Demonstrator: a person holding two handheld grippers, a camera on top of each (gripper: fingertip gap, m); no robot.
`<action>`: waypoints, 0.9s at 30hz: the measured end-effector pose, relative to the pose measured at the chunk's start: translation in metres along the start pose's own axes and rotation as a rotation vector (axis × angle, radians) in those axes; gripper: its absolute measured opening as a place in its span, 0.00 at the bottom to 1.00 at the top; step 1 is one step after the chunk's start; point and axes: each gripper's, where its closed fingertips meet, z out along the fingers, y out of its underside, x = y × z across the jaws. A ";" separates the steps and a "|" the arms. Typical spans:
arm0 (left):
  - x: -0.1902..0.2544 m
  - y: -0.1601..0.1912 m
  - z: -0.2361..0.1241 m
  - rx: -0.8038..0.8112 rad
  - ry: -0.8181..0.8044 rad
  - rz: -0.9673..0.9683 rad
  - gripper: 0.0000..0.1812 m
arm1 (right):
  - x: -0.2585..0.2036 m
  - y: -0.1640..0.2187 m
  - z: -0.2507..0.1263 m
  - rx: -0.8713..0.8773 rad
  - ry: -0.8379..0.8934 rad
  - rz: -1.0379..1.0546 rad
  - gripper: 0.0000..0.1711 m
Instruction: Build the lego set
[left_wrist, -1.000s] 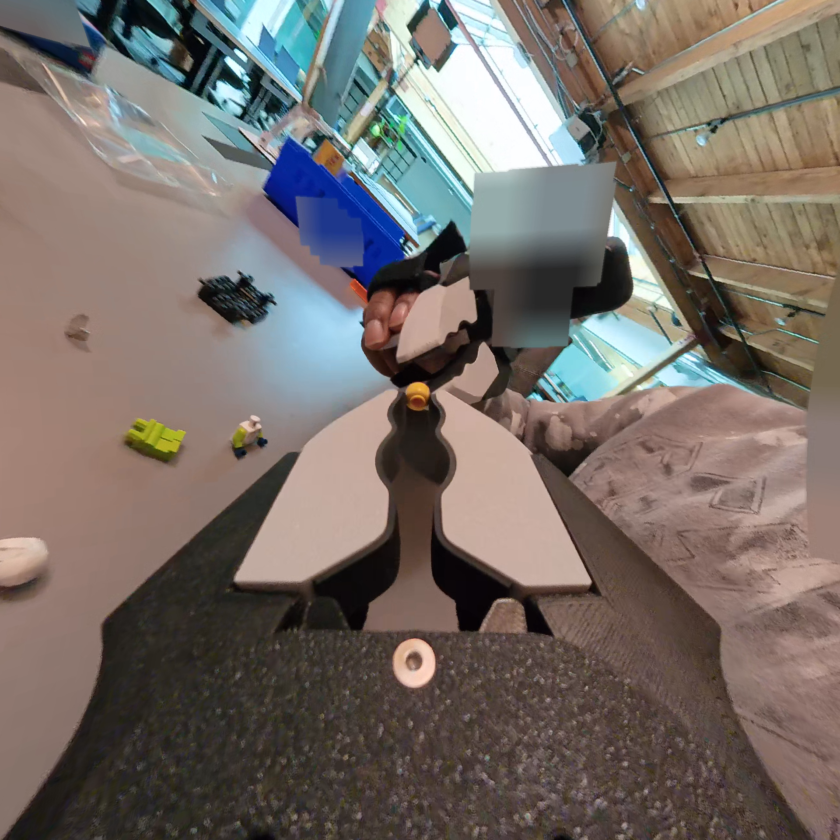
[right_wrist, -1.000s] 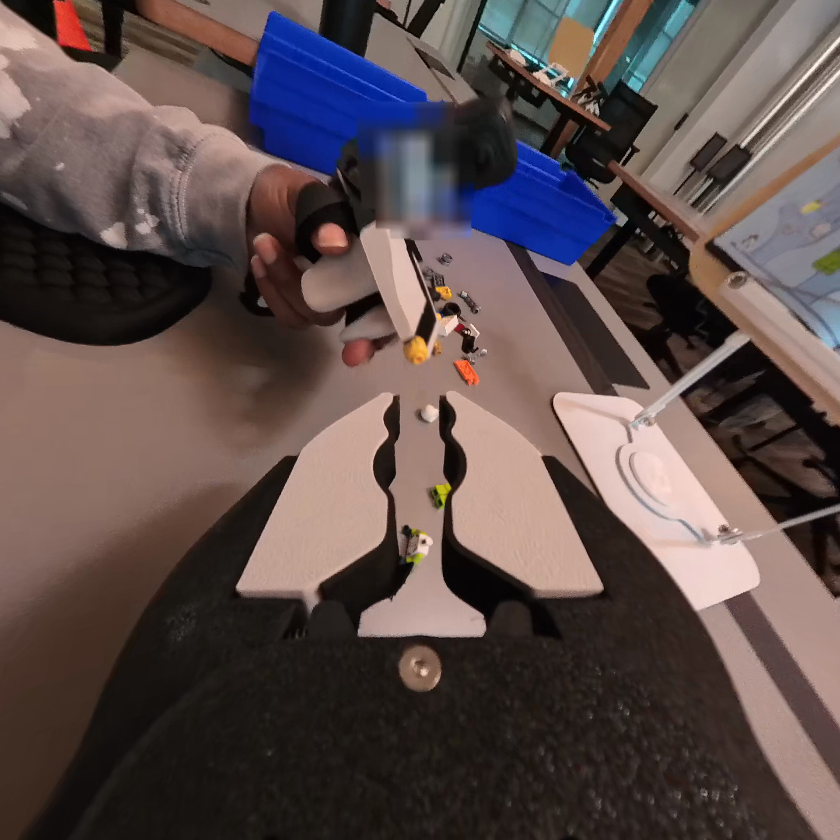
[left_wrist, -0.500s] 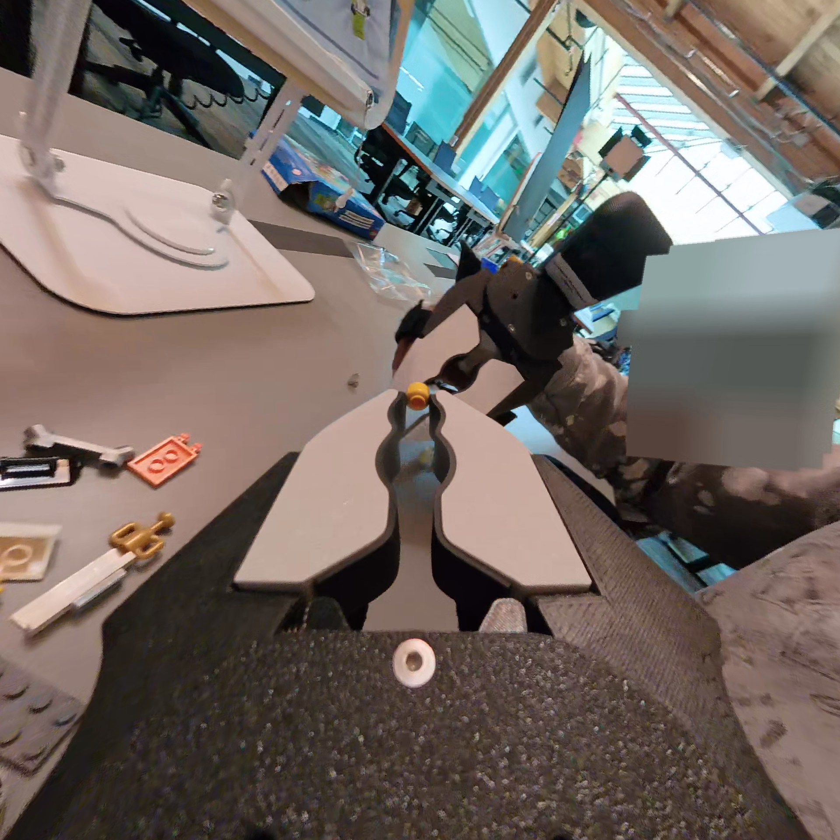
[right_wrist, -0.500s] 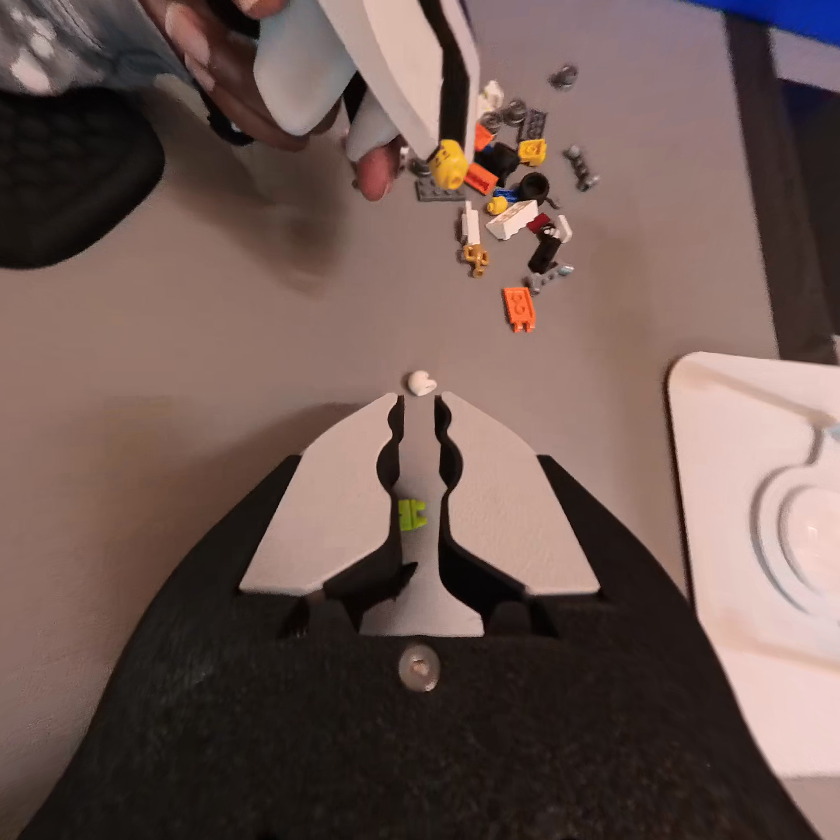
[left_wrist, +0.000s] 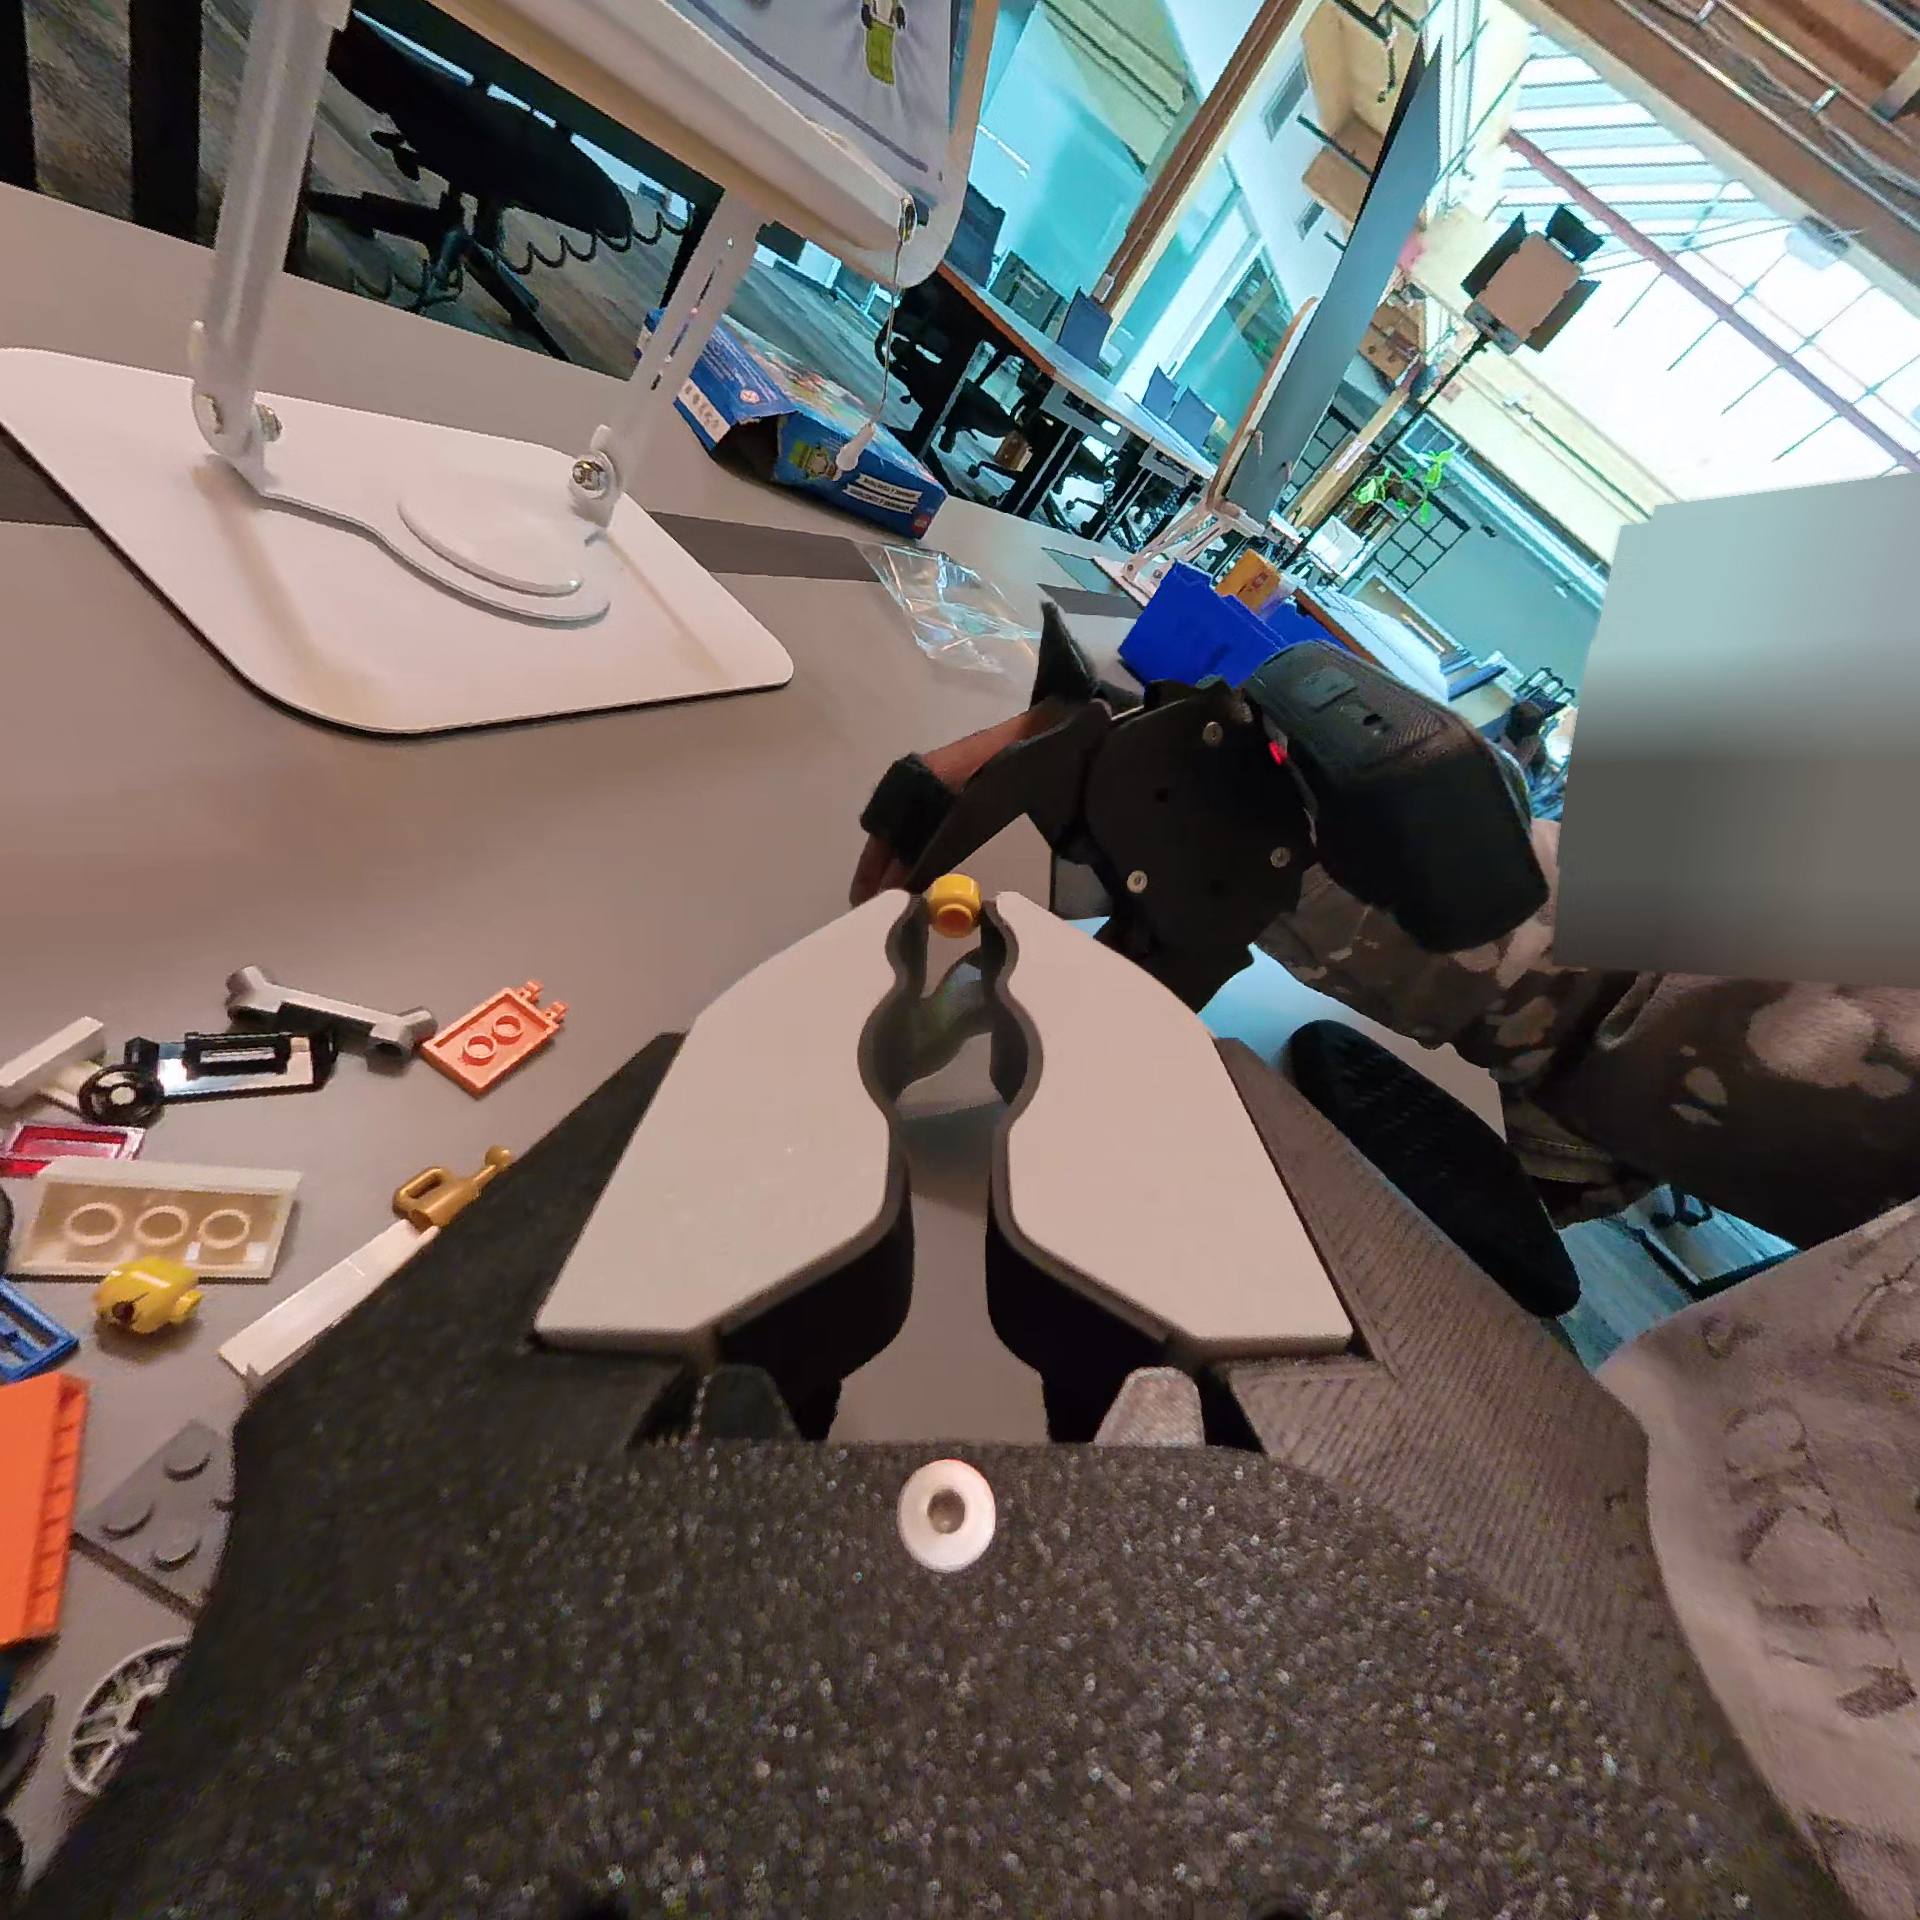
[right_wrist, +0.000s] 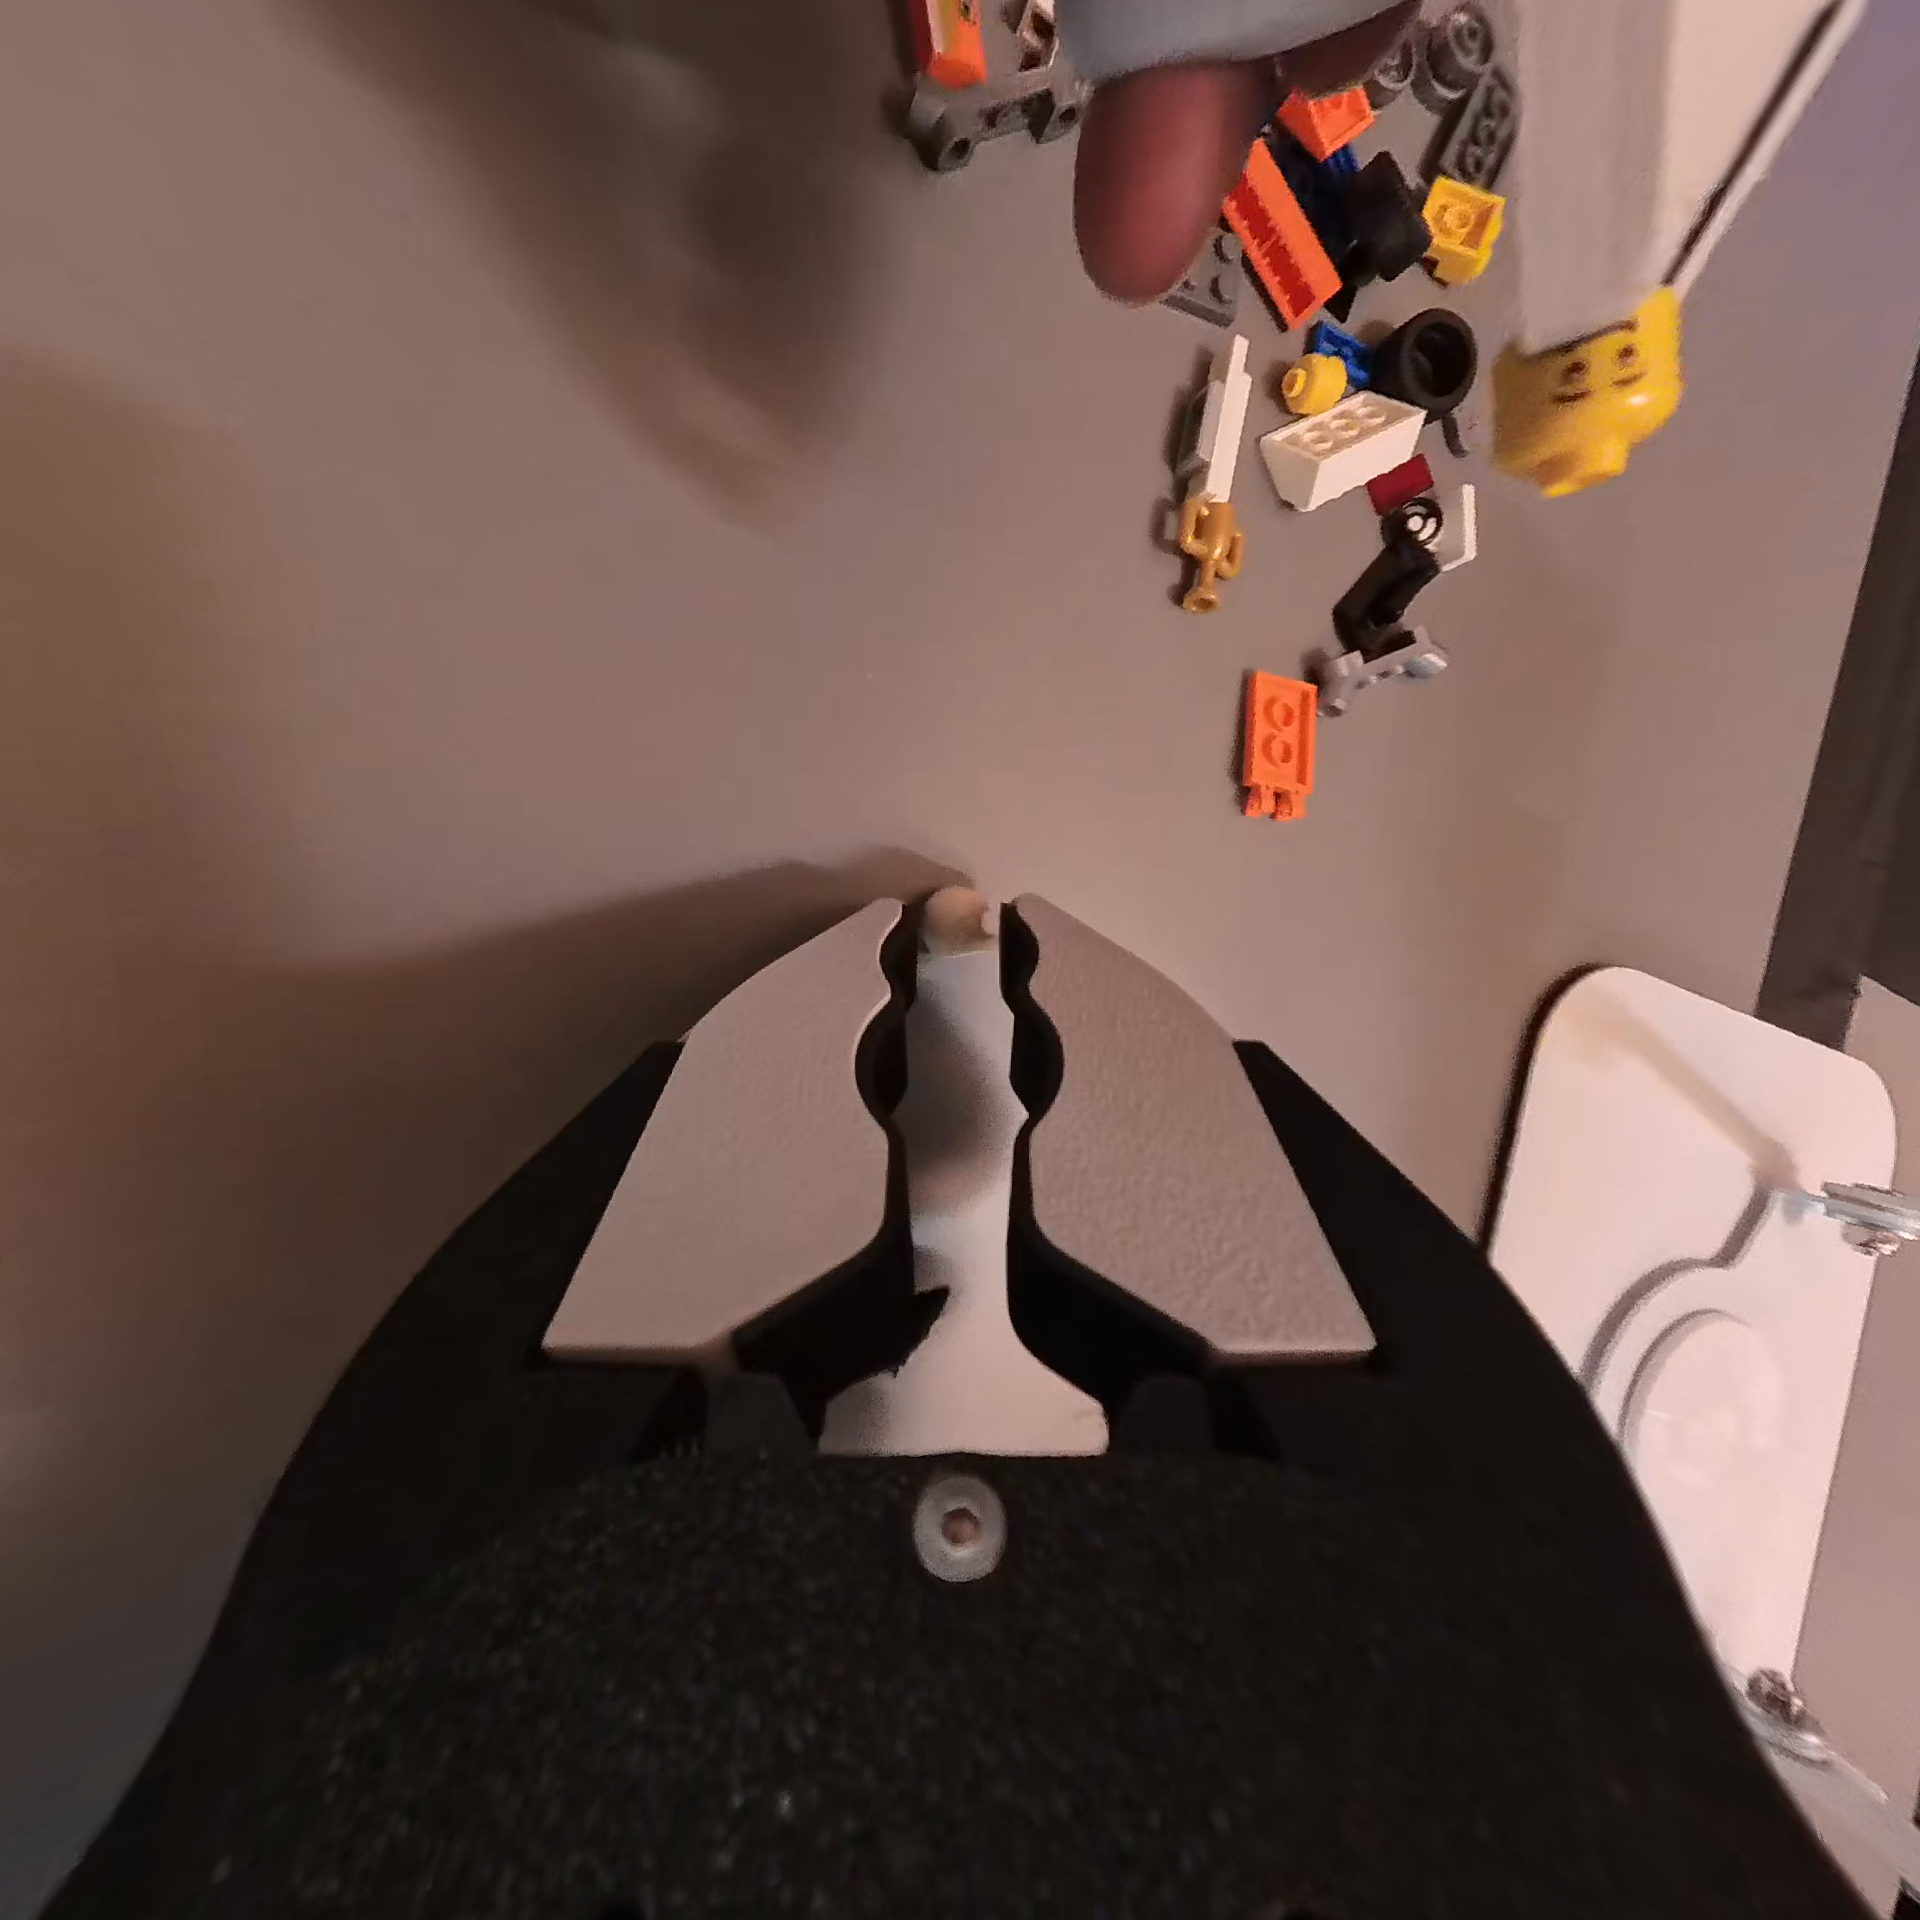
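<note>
The left gripper (left_wrist: 954, 906) is clenched on a yellow minifigure head (left_wrist: 953, 904), pinched at its fingertips above the grey table (left_wrist: 582, 831). The right gripper (right_wrist: 958, 914) points down at the table with its tips set narrowly around a small white piece (right_wrist: 954, 918); whether they actually press it cannot be told. Beyond the right gripper lies a pile of loose bricks (right_wrist: 1340, 312), with an orange plate (right_wrist: 1280, 740) at its near edge. A white stand base (left_wrist: 395, 582) rests farther along the table.
</note>
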 end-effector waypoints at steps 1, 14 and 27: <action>0.000 0.000 0.000 -0.001 -0.002 0.005 0.05 | 0.000 0.000 0.002 -0.002 0.002 -0.003 0.08; 0.000 0.002 0.000 -0.017 -0.004 0.029 0.05 | -0.050 -0.017 -0.027 0.192 -0.038 0.310 0.07; 0.007 0.014 0.010 -0.057 0.011 0.043 0.05 | -0.085 0.033 -0.054 0.129 0.091 0.489 0.08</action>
